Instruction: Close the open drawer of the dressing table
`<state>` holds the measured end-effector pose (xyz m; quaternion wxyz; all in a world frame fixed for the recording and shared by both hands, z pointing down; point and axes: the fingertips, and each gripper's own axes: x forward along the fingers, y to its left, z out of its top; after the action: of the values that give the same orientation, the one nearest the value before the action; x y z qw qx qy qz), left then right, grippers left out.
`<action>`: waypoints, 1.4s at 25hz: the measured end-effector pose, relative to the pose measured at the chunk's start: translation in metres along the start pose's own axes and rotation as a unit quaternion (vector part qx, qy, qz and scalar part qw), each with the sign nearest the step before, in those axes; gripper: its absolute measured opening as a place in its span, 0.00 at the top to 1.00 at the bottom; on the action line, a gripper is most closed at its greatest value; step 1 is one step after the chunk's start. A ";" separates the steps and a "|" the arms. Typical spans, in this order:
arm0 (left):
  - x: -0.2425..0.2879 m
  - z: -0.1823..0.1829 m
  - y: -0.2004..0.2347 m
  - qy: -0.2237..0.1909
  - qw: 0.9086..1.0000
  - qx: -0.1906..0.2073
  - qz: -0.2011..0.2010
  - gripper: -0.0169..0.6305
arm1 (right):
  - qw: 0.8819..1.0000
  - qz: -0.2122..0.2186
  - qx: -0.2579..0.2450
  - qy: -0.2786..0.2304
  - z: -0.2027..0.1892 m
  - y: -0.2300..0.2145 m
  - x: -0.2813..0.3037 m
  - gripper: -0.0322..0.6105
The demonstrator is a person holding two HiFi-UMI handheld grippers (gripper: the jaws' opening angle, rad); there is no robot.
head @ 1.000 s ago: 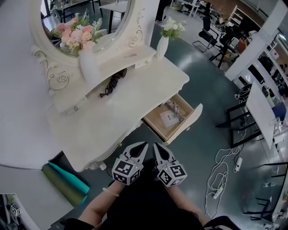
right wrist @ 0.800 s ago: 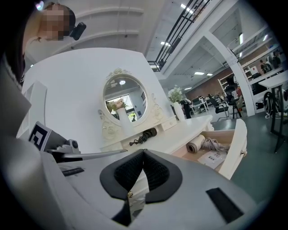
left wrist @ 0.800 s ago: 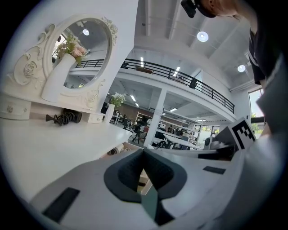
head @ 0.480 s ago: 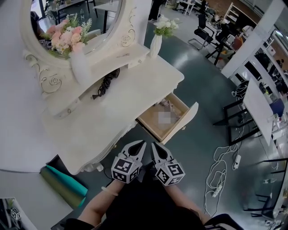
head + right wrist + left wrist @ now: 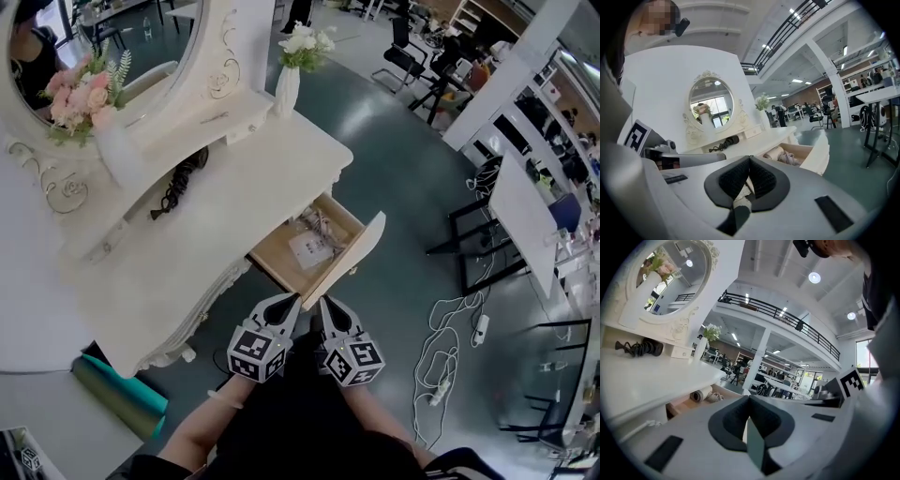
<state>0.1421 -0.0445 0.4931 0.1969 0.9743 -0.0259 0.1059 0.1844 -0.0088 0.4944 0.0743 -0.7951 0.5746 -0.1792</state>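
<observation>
Dressing table [image 5: 211, 248] drawer [image 5: 348, 257] stays open, seemingly nearer.

Bright, even indoor light. Round ceiling lamps [image 5: 814, 277] overhead, blown out white in the left gripper view. Floor [image 5: 375, 131] carries a pale sheen beyond the tabletop [image 5: 234, 206]. Tabletop nearly washed out, little surface detail. Shadows soft, darkest under the tabletop's front edge. All views fisheye: straight lines bow toward the edges, and both gripper views end in black rounded corners. Left claw [image 5: 749, 398] and right claw [image 5: 749, 158] sit close to the lens, slightly soft.
</observation>
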 end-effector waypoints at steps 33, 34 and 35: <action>0.222 -0.085 -0.037 0.051 0.969 -0.119 0.211 0.98 | 0.943 0.190 -0.100 0.254 -0.037 -0.242 0.066 0.91; 0.222 -0.088 -0.035 0.052 0.967 -0.120 0.220 0.98 | 0.942 0.194 -0.100 0.255 -0.039 -0.242 0.068 0.91; 0.223 -0.089 -0.033 0.051 0.965 -0.122 0.227 0.98 | 0.941 0.197 -0.101 0.255 -0.040 -0.241 0.069 0.91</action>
<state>0.3449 0.0188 0.6087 0.2862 0.9046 -0.2494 0.1938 0.4027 0.0086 0.6231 -0.1211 -0.5970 0.7345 -0.2989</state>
